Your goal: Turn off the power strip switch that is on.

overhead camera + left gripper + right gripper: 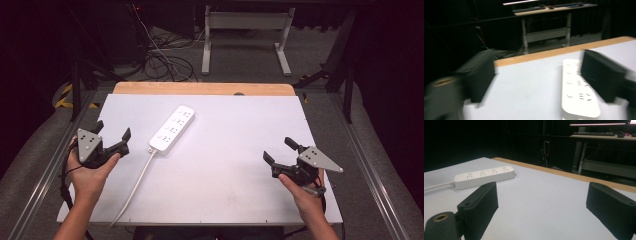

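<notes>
Merely a power strip [172, 129] on the white table [225, 165].

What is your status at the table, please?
Left tongs open, right tongs open, both empty. Power strip flat on the board, nearer left tongs. Nothing in the way.

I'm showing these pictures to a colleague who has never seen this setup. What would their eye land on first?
Most likely the white power strip, lying at an angle left of centre on the pale table, its cord trailing toward the near edge. Next, the two black grippers held at either side: the left gripper close beside the strip, the right gripper farther off, both with jaws apart and holding nothing.
</notes>
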Demonstrator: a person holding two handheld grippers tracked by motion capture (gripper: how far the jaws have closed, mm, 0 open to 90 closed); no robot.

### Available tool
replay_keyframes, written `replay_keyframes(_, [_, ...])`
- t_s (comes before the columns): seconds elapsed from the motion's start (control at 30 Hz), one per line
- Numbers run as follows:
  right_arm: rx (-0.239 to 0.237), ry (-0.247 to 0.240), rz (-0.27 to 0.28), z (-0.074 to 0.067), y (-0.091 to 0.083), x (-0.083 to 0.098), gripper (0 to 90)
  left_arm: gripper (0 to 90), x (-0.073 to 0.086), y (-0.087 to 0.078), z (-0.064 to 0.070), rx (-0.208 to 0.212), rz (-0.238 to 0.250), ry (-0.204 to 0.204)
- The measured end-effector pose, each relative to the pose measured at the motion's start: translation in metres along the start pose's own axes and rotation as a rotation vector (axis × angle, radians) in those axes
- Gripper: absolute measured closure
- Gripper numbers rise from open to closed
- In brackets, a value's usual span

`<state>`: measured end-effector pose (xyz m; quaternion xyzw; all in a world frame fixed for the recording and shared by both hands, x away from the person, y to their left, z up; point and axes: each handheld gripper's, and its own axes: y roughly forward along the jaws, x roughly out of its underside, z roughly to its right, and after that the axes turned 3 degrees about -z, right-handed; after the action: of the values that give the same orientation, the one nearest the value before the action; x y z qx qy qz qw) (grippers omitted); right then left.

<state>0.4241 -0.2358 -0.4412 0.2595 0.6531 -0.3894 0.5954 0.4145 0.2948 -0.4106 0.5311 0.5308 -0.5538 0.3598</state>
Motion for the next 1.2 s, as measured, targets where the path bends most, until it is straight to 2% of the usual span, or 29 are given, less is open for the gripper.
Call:
replay_keyframes(0.23, [0.002,0.002,0.002,0.0004,-0.0005,0.0002,10.5,12.5,-0.0012,-0.0023,0.0097,-0.041,0.068,0.04])
replay_keyframes(0.37, [0.004,0.004,0.001,0.0004,-0.0003,0.0002,10.5,10.8,0.0004,-0.0019,0.0117,-0.039,0.07,0.04])
replay_keyframes(0.53, [0.003,0.001,0.0,0.0001,0.0,0.0,10.4,7.8,0.0011,-0.0022,0.0096,-0.032,0.074,-0.002])
replay_keyframes(0.73, [0.004,0.001,0.004,0.0005,-0.0003,-0.0001,10.4,7.8,0.0019,-0.0016,0.0084,-0.048,0.075,-0.002])
replay_keyframes(1.2, [0.01,0.003,0.007,0.001,-0.0024,-0.0005,10.3,7.8,0.0041,0.0007,0.0066,-0.044,0.059,-0.008])
